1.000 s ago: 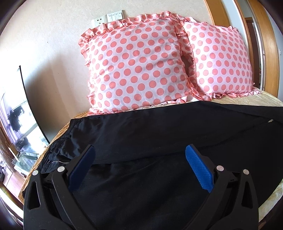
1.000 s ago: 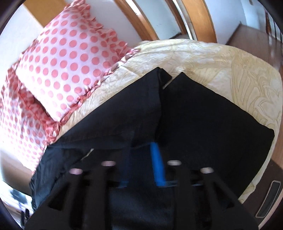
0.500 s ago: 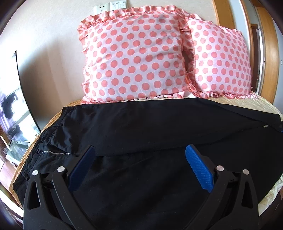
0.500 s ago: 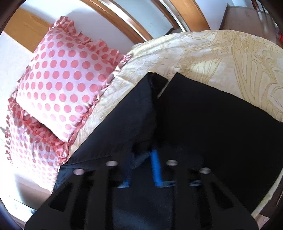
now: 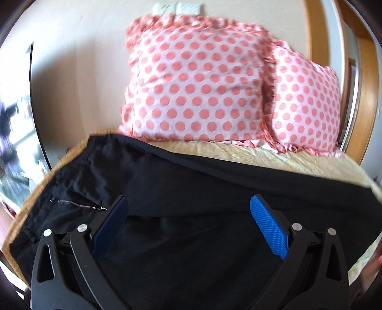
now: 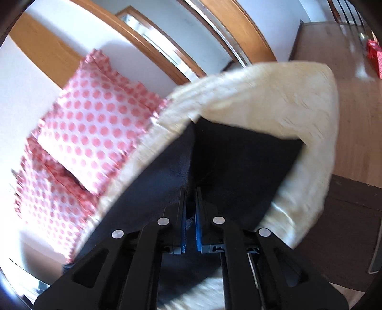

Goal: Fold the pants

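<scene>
Now clamped on a fold of the black woven pants (image 6: pixel 238 162) spread across the cream bedspread (image 6: pixel 262 95), right gripper (image 6: pixel 190 214), half-open a second ago; left gripper (image 5: pixel 188 224) still spread wide above the waistband zipper (image 5: pixel 76 204), the fold apparently starting.

Two pink polka-dot frilled pillows (image 5: pixel 195 88) are leaning against a plain cream wall (image 5: pixel 78 71), below white wall sockets (image 5: pixel 177 7), on a bed covered in a pale yellow patterned bedspread (image 6: pixel 262 95). Daylight is brightening the room, and an orange-brown wooden door frame (image 6: pixel 148 40) is curving behind the bed, with a glossy wooden floor (image 6: pixel 358 95) lying beside it.
</scene>
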A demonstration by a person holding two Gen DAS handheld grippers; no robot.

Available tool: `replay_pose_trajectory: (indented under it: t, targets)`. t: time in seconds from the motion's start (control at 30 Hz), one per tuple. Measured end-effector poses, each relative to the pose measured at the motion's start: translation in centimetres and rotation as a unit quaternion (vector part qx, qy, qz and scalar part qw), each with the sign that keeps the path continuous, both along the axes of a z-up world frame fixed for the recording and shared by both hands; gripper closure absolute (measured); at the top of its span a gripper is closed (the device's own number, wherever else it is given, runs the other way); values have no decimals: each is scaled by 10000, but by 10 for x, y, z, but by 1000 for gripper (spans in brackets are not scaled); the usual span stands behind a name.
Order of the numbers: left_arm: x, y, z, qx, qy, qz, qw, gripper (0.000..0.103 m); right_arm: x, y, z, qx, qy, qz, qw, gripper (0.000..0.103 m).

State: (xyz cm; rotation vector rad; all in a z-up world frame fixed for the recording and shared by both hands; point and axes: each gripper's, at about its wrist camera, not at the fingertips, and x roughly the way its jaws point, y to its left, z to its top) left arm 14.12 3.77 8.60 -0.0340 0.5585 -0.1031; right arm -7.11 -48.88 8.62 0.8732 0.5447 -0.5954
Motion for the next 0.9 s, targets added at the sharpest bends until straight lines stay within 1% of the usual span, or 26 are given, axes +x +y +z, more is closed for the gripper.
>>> replay_pose_trajectory:
  t: [0.07, 0.13, 0.27, 0.33, 0.4, 0.47, 0.5, 0.53, 0.6, 0.67, 0.73, 0.8, 0.83, 0.9]
  targets:
    - [20, 17, 5, -169, 140, 139, 9997, 2, 2, 0, -3, -18, 59, 39, 10000, 97]
    - [44, 32, 12, -289, 260, 238, 9990, 2, 6, 2, -1, -211, 199, 107, 9995, 97]
    - [104, 52, 19, -100, 557, 518, 9971, 2, 11, 5, 0, -492, 404, 246, 9977, 97]
    - [140, 60, 17, -155, 781, 597, 9950, 2, 12, 5, 1, -570, 473, 293, 9968, 97]
    - [176, 68, 11, -419, 1067, 683, 9911, 2, 14, 6, 2, -662, 568, 344, 9956, 97]
    - [211, 78, 0, -731, 1474, 842, 9828, 2, 14, 7, 3, -726, 639, 387, 9946, 96]
    - [227, 81, -6, -835, 1672, 941, 9779, 5, 15, 7, 3, -738, 663, 404, 9942, 96]
    - [238, 83, -12, -897, 1814, 1016, 9740, 9, 15, 8, 3, -747, 677, 418, 9940, 96]
    - [263, 88, -29, -1083, 2250, 1187, 9610, 28, 15, 8, 3, -771, 721, 451, 9934, 96]
    - [275, 94, -41, -1313, 2479, 1282, 9512, 39, 16, 8, 4, -810, 774, 476, 9926, 96]
    - [282, 100, -51, -1462, 2618, 1483, 9424, 45, 18, 9, 4, -849, 827, 496, 9917, 96]
    - [284, 105, -56, -1478, 2596, 1655, 9399, 56, 19, 10, 5, -898, 874, 512, 9908, 96]
    - [284, 107, -56, -1455, 2568, 1690, 9404, 60, 19, 10, 5, -930, 896, 520, 9903, 96]
    - [283, 109, -56, -1416, 2519, 1670, 9426, 88, 20, 10, 5, -961, 903, 531, 9898, 96]
